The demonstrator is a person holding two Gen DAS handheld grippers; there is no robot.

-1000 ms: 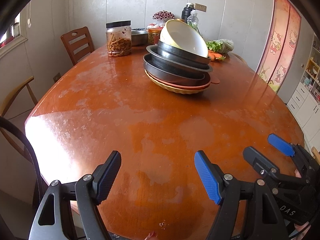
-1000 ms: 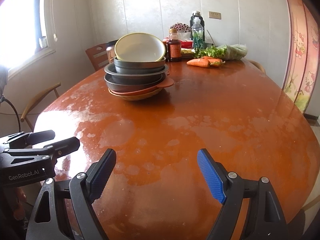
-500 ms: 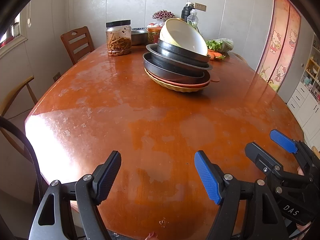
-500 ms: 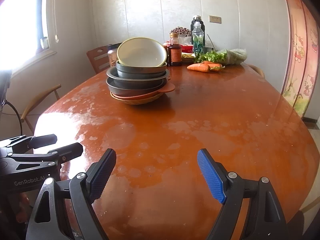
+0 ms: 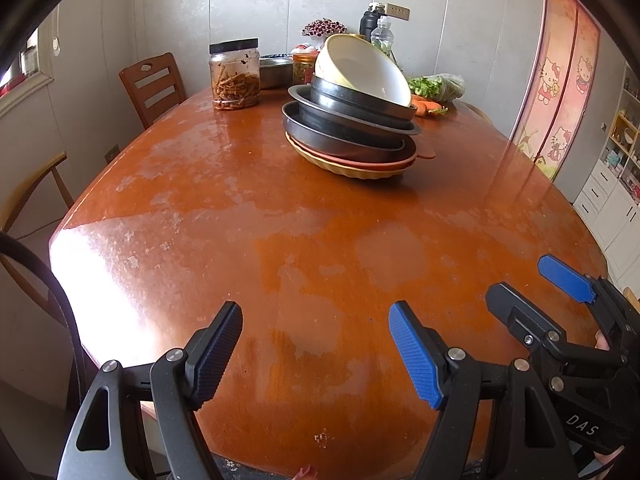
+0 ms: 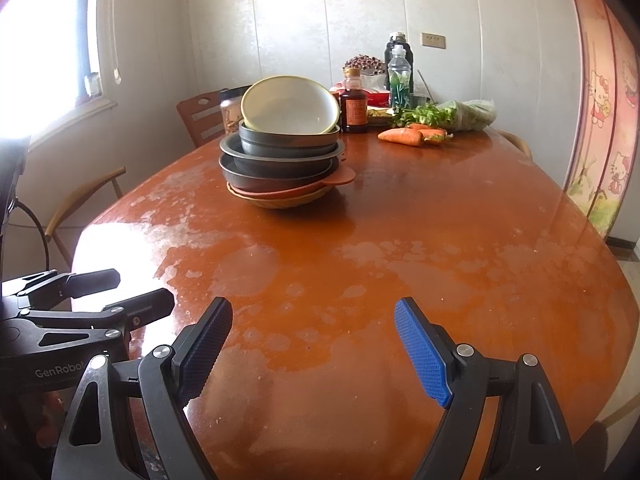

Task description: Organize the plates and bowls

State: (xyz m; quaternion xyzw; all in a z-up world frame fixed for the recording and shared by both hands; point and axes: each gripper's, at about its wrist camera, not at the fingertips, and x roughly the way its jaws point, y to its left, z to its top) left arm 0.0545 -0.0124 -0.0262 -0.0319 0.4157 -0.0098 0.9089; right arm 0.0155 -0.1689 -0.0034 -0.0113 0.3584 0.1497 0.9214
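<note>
A stack of dishes (image 5: pixel 352 132) stands on the far half of the worn orange table (image 5: pixel 248 240). A cream bowl (image 5: pixel 360 68) lies tilted on top. Under it are dark grey pans, then an orange plate, then a yellow fluted dish. The right wrist view shows the same stack (image 6: pixel 284 160) and cream bowl (image 6: pixel 290 106). My left gripper (image 5: pixel 316 320) is open over the table's near edge, nothing between its fingers. My right gripper (image 6: pixel 314 312) is open beside it, also empty. Each appears in the other's view: right gripper (image 5: pixel 532 280), left gripper (image 6: pixel 140 288). Both are far from the stack.
A black-lidded jar (image 5: pixel 235 76) and a steel bowl (image 5: pixel 276 72) stand behind the stack. Carrots (image 6: pixel 404 136), bagged greens (image 6: pixel 464 114) and bottles (image 6: pixel 354 106) crowd the far end. Wooden chairs (image 5: pixel 154 84) stand at the far left.
</note>
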